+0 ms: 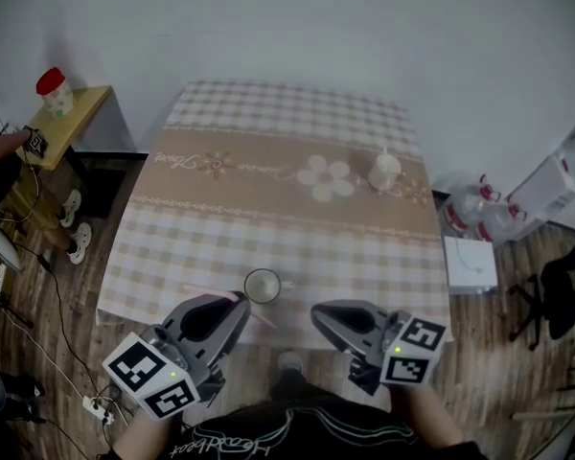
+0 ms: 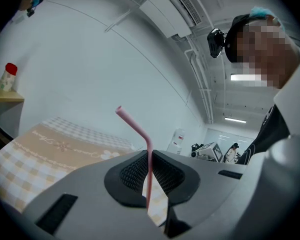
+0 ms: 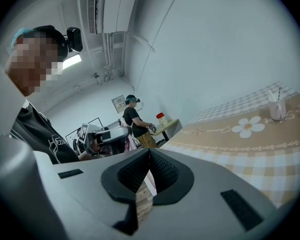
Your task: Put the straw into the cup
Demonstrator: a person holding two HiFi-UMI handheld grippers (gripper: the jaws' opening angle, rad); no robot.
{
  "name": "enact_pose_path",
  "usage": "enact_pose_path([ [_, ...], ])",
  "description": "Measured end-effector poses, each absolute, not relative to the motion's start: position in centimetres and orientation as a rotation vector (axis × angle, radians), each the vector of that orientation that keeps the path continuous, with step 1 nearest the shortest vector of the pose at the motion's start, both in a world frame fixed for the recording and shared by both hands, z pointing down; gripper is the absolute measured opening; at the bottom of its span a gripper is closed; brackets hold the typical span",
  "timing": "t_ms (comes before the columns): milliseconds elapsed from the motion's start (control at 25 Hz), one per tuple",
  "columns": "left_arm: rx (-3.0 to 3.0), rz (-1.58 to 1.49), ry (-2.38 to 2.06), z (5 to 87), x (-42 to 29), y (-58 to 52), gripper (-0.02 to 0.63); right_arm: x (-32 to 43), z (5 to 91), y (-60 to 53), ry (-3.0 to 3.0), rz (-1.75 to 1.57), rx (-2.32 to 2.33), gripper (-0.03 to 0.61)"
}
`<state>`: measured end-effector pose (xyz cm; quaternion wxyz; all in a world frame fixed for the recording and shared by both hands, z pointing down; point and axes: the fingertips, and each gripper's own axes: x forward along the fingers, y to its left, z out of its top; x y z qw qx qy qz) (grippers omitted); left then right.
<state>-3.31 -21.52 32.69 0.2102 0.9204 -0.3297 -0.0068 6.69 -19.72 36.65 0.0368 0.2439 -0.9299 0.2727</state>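
The left claw (image 1: 236, 307) is clenched on a pink bendy straw (image 2: 141, 133), which rises between its jaws, the bent tip leaning to the claw's left. Just ahead of that claw and slightly to its right, a clear glass cup (image 1: 262, 285) sits near the front edge of the checked-cloth counter (image 1: 201, 238). The right claw (image 1: 318, 312), jaws pressed together on nothing, hovers just right of the glass cup. Far ahead of it stands a pale cup holding straws (image 1: 384, 171).
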Motion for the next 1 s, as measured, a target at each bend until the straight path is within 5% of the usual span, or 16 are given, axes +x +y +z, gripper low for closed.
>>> enact_pose_path([
  [1000, 2.439, 0.003, -1.128, 38.7, -4.9, -29.0, 0.020, 7.7, 41.7, -24.5, -2.772, 0.983, 0.714, 0.011],
])
